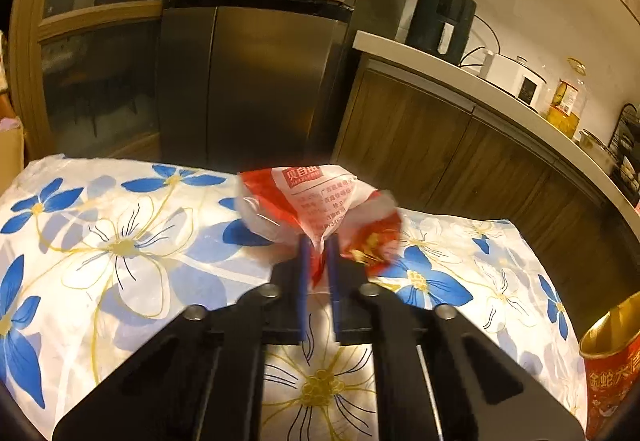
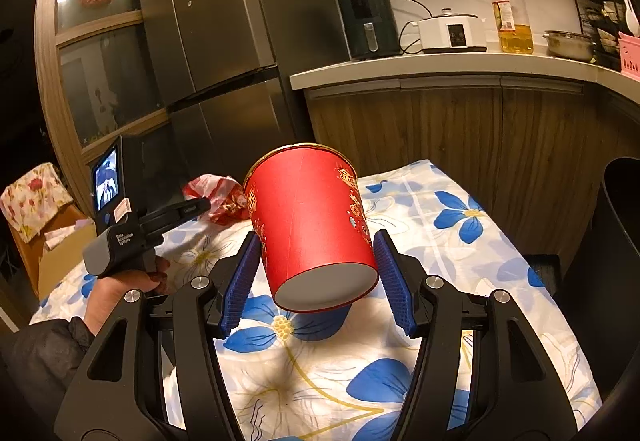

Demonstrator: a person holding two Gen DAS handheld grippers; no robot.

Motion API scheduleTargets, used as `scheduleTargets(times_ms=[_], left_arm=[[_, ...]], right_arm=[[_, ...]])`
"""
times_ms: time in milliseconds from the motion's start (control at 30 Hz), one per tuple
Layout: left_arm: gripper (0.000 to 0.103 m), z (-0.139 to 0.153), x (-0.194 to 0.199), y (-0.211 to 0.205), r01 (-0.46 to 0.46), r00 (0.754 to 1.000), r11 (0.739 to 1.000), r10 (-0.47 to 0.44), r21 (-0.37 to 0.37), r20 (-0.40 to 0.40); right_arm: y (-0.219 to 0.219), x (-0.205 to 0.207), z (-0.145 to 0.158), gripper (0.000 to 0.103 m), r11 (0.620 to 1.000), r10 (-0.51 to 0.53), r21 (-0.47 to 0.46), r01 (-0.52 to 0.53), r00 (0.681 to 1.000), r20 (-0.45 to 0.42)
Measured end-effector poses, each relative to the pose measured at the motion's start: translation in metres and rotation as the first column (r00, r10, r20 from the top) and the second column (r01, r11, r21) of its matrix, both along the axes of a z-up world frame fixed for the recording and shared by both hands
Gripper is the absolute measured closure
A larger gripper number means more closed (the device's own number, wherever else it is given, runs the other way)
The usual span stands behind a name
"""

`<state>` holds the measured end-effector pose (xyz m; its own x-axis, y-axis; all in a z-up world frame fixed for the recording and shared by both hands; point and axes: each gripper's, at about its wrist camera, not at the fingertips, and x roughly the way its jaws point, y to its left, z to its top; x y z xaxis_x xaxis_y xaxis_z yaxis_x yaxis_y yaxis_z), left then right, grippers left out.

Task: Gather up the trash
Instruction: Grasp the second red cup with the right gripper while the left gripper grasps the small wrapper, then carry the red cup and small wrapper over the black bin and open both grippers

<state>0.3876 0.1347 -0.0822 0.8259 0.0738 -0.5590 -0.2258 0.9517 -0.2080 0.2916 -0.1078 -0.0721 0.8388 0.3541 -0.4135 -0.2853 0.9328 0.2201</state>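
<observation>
My left gripper [image 1: 319, 241] is shut on a crumpled red and white plastic wrapper [image 1: 316, 201] and holds it above the flowered tablecloth [image 1: 120, 241]. My right gripper [image 2: 316, 241] is shut on a red paper cup [image 2: 312, 225] with gold print, tilted with its base toward the camera, above the cloth [image 2: 440, 225]. The cup's rim also shows at the right edge of the left wrist view [image 1: 612, 353]. In the right wrist view the left gripper [image 2: 200, 206] holds the wrapper [image 2: 220, 197] at the table's far left.
A dark bin [image 2: 616, 273] stands to the right of the table. A steel fridge [image 1: 248, 81] and a wooden counter [image 2: 440, 65] with an air fryer [image 2: 368, 25], cooker and oil bottle stand behind. A cardboard box [image 2: 56, 253] sits at the left.
</observation>
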Motion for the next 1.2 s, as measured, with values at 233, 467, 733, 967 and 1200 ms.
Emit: scheduleTargets(times_ms=[233, 467, 733, 967, 1200], left_arm=[[0.1, 0.019, -0.027, -0.005, -0.011, 0.996, 1.0, 0.01, 0.015, 0.086], [0.1, 0.049, -0.071, -0.045, 0.031, 0.989, 0.996, -0.043, 0.083, 0.142], [0.1, 0.079, -0.113, -0.107, 0.11, 0.979, 0.985, -0.13, 0.13, 0.159], [0.1, 0.096, -0.132, -0.19, 0.255, 0.944, 0.957, -0.277, 0.135, 0.178], [0.1, 0.1, -0.137, -0.285, 0.416, 0.882, 0.899, -0.435, 0.136, 0.181]], right_arm=[[-0.008, -0.009, 0.007, 0.045, 1.0, -0.012, 0.004, 0.012, 1.0, 0.015], [-0.028, -0.023, 0.021, 0.045, 0.999, -0.042, 0.012, 0.042, 0.998, 0.041], [-0.075, -0.052, 0.038, 0.045, 0.993, -0.121, 0.005, 0.121, 0.99, 0.066], [-0.143, -0.077, 0.053, 0.045, 0.968, -0.25, -0.014, 0.252, 0.964, 0.088], [-0.228, -0.099, 0.057, 0.045, 0.911, -0.407, -0.028, 0.411, 0.909, 0.086]])
